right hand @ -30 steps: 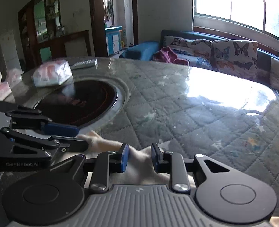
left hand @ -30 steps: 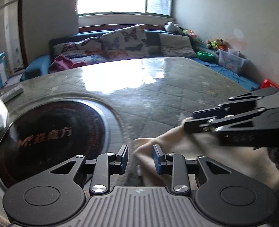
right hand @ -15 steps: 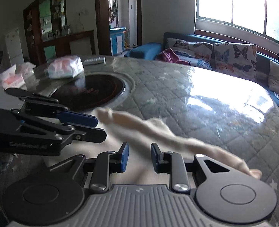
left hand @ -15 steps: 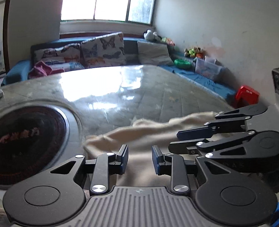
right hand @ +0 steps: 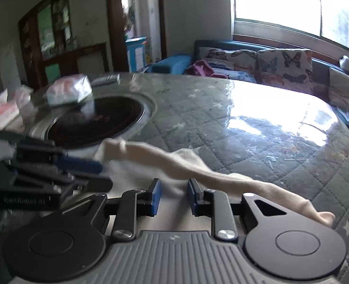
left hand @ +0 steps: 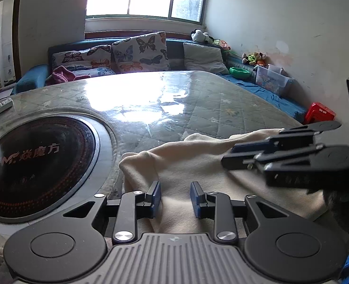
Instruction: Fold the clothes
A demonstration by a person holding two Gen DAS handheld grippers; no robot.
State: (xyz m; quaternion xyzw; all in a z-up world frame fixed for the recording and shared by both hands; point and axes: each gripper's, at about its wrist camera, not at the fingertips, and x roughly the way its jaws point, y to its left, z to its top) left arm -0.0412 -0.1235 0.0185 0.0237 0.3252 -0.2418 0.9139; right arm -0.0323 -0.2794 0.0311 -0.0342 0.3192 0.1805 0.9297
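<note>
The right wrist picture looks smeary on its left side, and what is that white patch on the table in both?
In the right wrist view the left gripper and the plastic-wrapped packs are motion-blurred, while the cream garment stays fairly sharp; in the left wrist view everything is crisp except the slightly soft right gripper. The white patch is window glare on the glossy table cover, in both views.

The cream garment's (right hand: 181, 165) near edge is hidden under both grippers; tissue packs (right hand: 6, 108) look blurred.

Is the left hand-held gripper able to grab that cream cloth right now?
Probably yes. The left hand-held gripper is open with the cream cloth lying right between and under its fingers, and nothing blocks it. The right hand-held gripper hovers open beside it.
</note>
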